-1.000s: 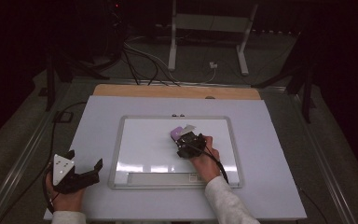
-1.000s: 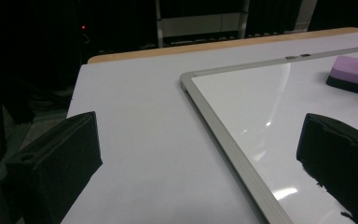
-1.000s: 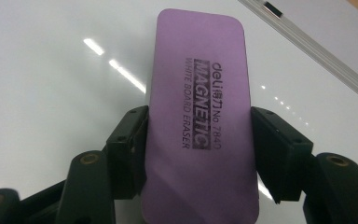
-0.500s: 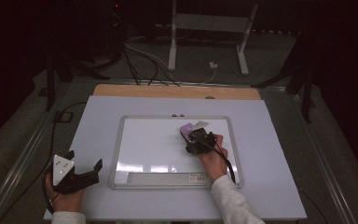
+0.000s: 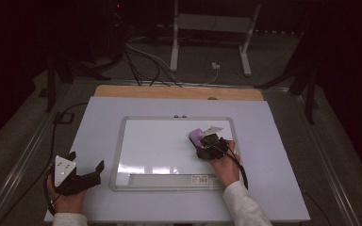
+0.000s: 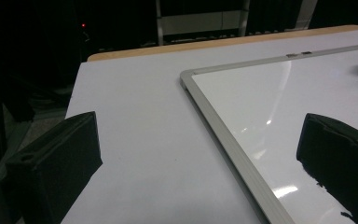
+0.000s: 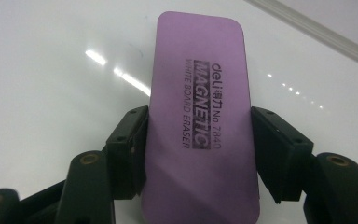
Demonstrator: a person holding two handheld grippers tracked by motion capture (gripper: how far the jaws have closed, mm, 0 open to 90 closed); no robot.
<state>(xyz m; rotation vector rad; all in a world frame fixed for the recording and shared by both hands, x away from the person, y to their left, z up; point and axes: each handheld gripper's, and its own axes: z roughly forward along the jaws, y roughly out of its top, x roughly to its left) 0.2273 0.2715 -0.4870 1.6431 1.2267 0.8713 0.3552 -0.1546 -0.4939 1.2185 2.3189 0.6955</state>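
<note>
Right gripper clamps a purple eraser by its long sides; both black jaw pads press flat against its edges. The eraser is a flat, rounded-corner slab, matte top, printed in dark letters "MAGNETIC WHITE BOARD ERASER". It lies face up on the whiteboard, toward the board's far right corner as seen in the high view.

Whiteboard: glossy white panel, glare streaks on the surface, thin brushed-metal frame with rounded corners, a grey tray strip along the near edge. It rests on a pale, smooth sheet covering the table; a bare wooden strip shows at the far edge.

Left gripper sits at the near left corner of the table, off the board, jaws spread wide with nothing between them. Its blocky, matte black pads straddle the board's frame corner in the left gripper view.
</note>
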